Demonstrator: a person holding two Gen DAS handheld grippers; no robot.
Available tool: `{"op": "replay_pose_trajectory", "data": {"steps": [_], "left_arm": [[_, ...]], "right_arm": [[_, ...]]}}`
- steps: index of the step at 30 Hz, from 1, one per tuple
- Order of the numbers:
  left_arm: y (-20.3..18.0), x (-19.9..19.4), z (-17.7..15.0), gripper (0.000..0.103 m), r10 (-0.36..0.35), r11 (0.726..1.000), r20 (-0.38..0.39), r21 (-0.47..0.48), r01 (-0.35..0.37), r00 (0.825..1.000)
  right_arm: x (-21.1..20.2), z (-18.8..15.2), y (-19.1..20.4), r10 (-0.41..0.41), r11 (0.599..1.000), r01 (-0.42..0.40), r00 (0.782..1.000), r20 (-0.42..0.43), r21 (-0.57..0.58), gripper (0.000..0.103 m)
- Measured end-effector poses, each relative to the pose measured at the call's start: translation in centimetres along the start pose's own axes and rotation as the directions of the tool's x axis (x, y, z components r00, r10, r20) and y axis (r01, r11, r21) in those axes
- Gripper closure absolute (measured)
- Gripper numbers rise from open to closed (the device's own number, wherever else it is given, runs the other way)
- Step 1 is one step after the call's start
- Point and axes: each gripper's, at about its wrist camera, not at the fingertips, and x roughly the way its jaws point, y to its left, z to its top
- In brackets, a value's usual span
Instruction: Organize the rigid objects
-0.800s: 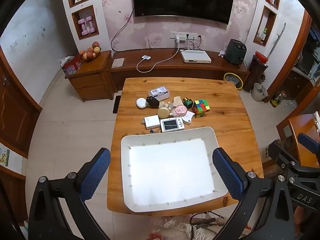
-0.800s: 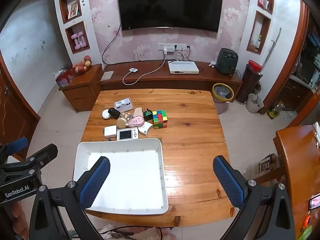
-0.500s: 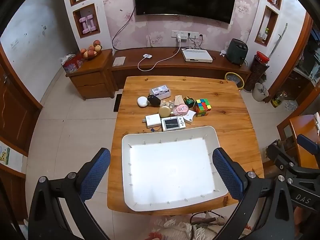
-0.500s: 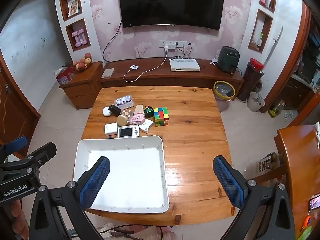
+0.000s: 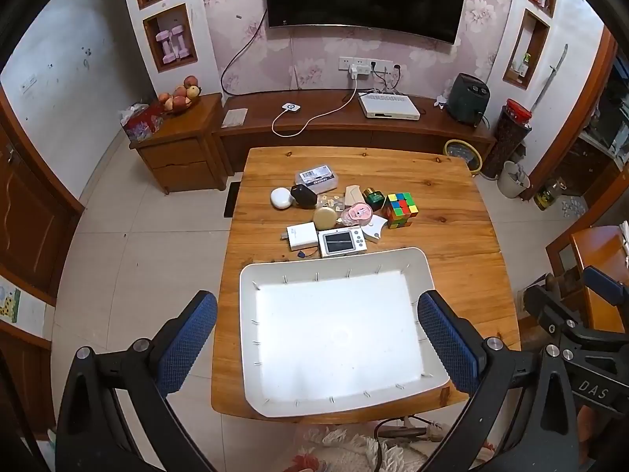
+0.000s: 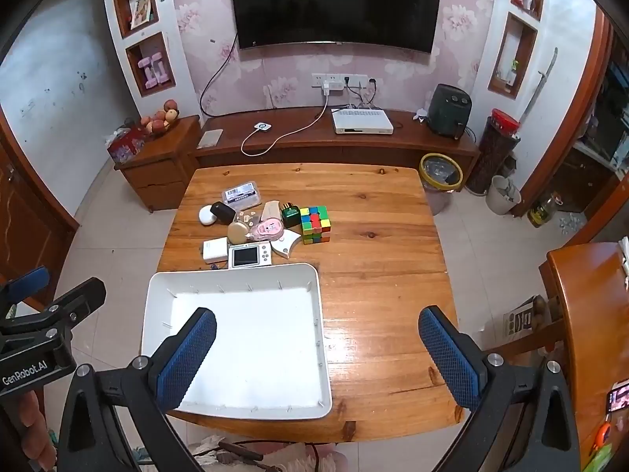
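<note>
The objects (image 5: pixel 346 212) lie in a cluster on the wooden table (image 5: pixel 452 236), at 12 o'clock from the empty white tray (image 5: pixel 338 263), the cube (image 6: pixel 314 224) at their right end. Only the right view shows the left gripper (image 6: pixel 39 314) marked "GenRobot.AI"; only the left view shows the right gripper (image 5: pixel 582 338) marked "DAS". Both grippers are spread wide and hold nothing. A TV (image 6: pixel 334 0) hangs on the pink flowered wall.

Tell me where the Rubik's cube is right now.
The Rubik's cube sits on the wooden table, at the right end of the clutter beyond the white tray, beside the small green box.
</note>
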Motion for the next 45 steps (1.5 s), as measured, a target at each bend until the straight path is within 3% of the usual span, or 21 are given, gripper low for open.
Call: {"op": "replay_pose_trajectory", "data": {"steps": [35,45], "left_arm": [[-0.1,0.1,0.1,0.001,0.002,1.0,-0.018,-0.003,-0.002,1.0],[0.9,1.9,-2.1,0.001,0.003,1.0,-0.02,-0.004,-0.003,1.0]], "right_arm": [[1.3,-0.8,0.9,0.008,1.0,-0.008,0.999,-0.037,-0.005,0.0],[1.6,-1.3,0.8,0.014,1.0,-0.014,0.999,-0.045,-0.005,0.0]]}}
